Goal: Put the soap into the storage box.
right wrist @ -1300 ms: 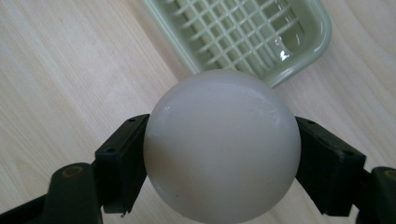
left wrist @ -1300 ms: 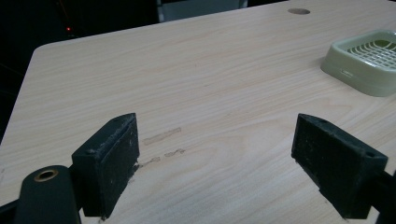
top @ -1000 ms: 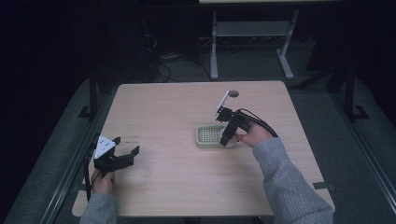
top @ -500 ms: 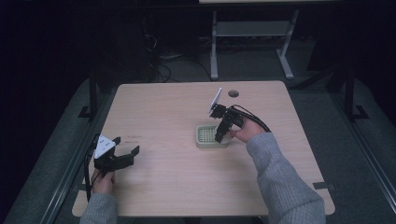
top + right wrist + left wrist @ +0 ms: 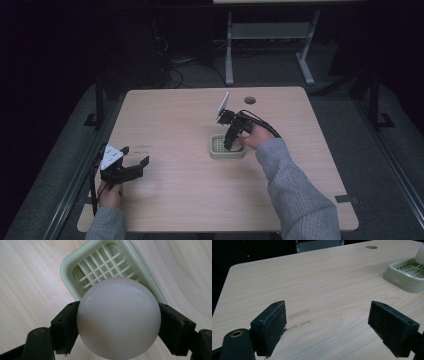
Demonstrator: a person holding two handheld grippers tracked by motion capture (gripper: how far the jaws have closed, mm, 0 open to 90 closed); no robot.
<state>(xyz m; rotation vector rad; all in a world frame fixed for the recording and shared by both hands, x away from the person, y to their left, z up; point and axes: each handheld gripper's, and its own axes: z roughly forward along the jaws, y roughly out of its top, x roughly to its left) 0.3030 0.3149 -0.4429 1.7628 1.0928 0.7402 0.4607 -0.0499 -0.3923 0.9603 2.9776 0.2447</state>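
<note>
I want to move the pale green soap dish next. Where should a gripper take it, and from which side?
Judging by its shape, take the soap dish by one raised rim wall, from above, one jaw inside on the grid, one outside. It lies flat and low. The left gripper is open; the right gripper holds the white ball.

The ball (image 5: 118,318) hides the tray's (image 5: 75,262) near end; in the left gripper view the tray (image 5: 404,277) runs off the right edge.

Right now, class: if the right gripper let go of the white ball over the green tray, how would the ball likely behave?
The white ball looks smooth and glossy, so it may slip between the right gripper jaws. Being round, it would probably roll, though the green tray has a raised rim and a grid floor likely to catch it.
</note>
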